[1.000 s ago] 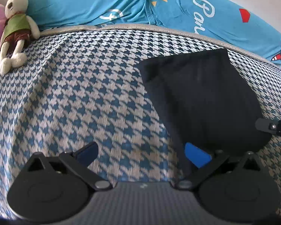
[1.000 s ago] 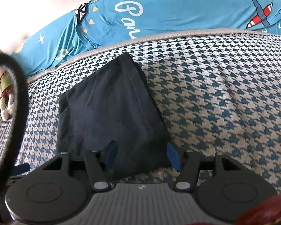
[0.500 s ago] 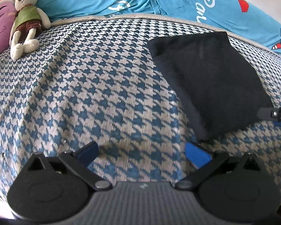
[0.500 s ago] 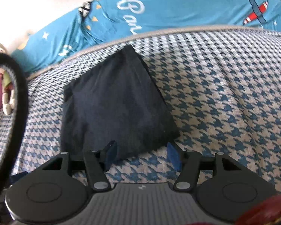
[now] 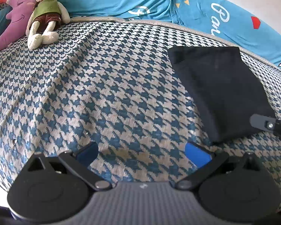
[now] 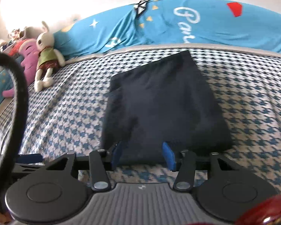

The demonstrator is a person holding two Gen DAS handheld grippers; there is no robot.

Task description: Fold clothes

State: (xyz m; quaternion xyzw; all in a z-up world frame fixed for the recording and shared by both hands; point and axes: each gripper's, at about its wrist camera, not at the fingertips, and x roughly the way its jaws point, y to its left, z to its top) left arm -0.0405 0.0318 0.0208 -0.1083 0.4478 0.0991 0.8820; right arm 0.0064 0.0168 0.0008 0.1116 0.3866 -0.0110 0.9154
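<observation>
We take the dark folded garment (image 6: 164, 110) as our landmark: it lies flat on the houndstooth bedspread (image 5: 103, 93), a compact rectangle with its far corner close to the grey piping at the bedspread's back edge. A second ago the right gripper (image 6: 143, 154) sat at the garment's near hem, then drew just clear of it; now we have brought it back over that hem and swung it round, so the garment fills the middle of its view, and its jaws are closing from about half open with the hem lying between the blue pads, though we cannot see them pressing the cloth yet. The left gripper (image 5: 141, 152) has slid away to the garment's left; its right pad, over the cloth a second ago, now sits just off the near left corner, jaws spread wide and holding nothing, only bedspread beneath them. We judge the folding largely done and the right gripper to be taking the bundle, for a last fold or to carry it off. Beyond the garment a bright blue printed quilt (image 5: 140, 3) runs along a pale wall; far to the garment's left a stuffed rabbit (image 5: 45, 16) in a green top lies against a purple plush toy (image 5: 13, 22).
</observation>
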